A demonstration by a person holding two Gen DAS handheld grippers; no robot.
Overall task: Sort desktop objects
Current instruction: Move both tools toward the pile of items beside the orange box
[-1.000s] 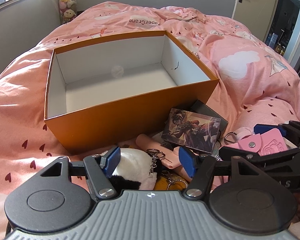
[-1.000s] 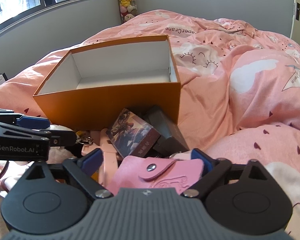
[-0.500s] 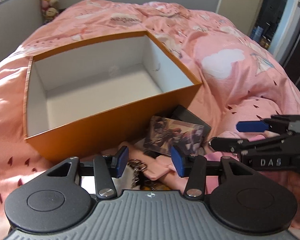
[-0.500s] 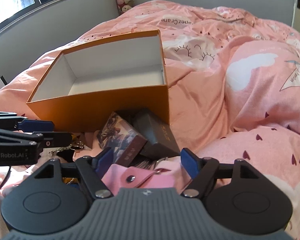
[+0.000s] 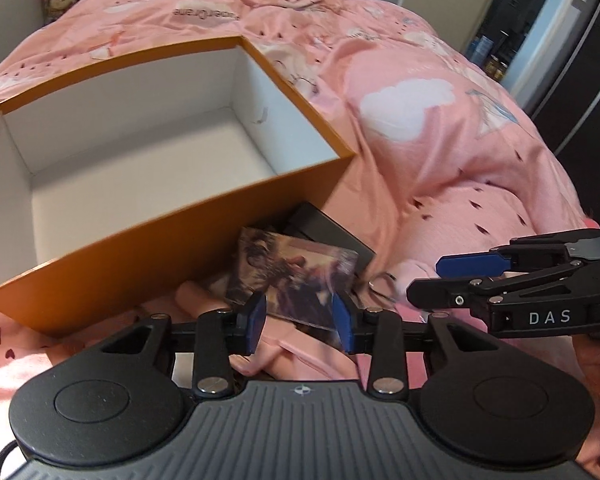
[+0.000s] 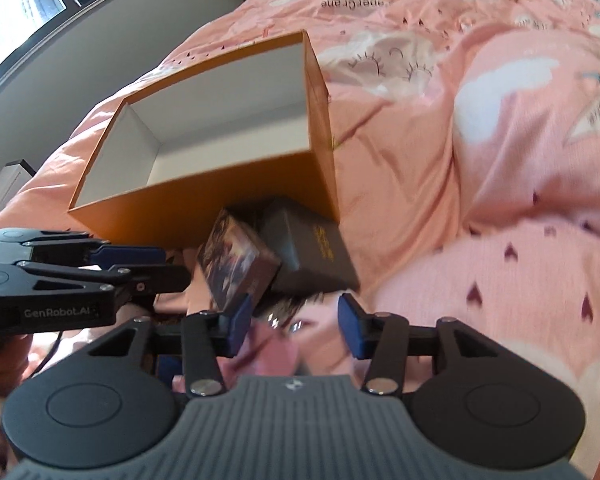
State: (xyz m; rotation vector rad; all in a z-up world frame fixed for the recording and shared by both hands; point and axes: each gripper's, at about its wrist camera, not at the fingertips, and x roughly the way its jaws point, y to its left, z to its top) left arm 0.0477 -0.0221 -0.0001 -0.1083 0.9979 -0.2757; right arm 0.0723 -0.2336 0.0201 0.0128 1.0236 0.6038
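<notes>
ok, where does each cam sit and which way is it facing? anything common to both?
Left wrist: sits on the left gripper, looks forward and down over a pile of small things at the open orange box; its own closing fingers frame the picture box; the right gripper enters from the right.
Right wrist: sits on the right gripper, same heading; its closing fingers straddle a blurred pink thing; the left gripper enters from the left.
Shared: orange box, picture box, dark box, pink quilt.
</notes>
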